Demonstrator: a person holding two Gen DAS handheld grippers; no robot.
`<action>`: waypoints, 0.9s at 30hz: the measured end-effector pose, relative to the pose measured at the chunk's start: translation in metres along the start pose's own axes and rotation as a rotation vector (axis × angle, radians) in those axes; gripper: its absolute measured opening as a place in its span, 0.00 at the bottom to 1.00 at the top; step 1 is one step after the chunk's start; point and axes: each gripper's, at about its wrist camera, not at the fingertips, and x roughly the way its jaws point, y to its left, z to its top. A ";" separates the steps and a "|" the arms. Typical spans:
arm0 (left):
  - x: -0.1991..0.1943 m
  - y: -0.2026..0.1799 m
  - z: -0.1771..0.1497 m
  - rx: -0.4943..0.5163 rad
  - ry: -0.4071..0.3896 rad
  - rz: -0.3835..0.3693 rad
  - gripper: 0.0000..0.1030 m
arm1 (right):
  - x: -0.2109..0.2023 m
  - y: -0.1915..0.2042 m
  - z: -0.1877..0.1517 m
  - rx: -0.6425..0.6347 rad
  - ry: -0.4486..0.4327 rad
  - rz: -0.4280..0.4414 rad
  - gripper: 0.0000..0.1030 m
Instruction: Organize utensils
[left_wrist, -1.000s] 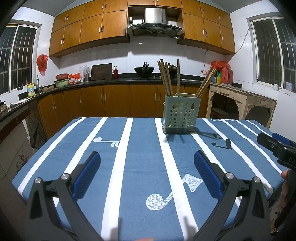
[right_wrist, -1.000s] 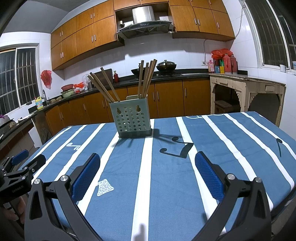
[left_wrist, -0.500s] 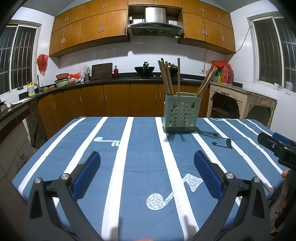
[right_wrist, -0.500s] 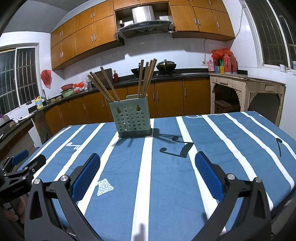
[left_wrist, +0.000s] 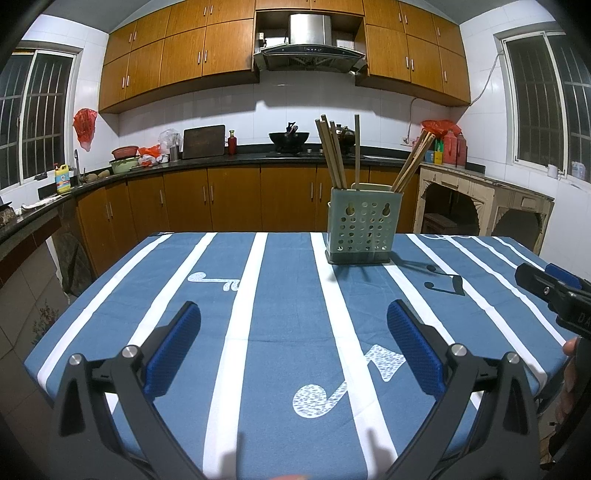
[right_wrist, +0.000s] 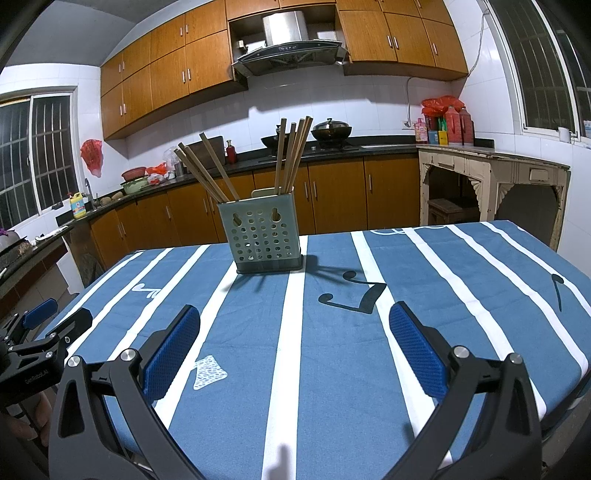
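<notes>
The job looks finished, or nearly so: every chopstick (left_wrist: 331, 153) I can see stands in the perforated green holder (left_wrist: 362, 225), just above centre in both views, and none lies loose on the striped blue tablecloth (left_wrist: 284, 295). The left gripper (left_wrist: 293, 345) hangs at the bottom of its frame, jaws spread wide and empty. The right gripper (right_wrist: 295, 345) is likewise wide apart, holding nothing, well short of the holder.
</notes>
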 end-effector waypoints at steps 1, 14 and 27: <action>0.000 0.000 0.000 0.000 0.000 0.000 0.96 | 0.000 0.000 0.000 0.000 0.000 0.000 0.98; 0.001 0.000 0.000 0.000 0.003 -0.001 0.96 | 0.000 0.000 -0.001 0.002 0.003 0.000 0.98; 0.001 0.000 -0.001 0.002 0.000 0.002 0.96 | 0.000 0.000 0.000 0.002 0.003 0.000 0.98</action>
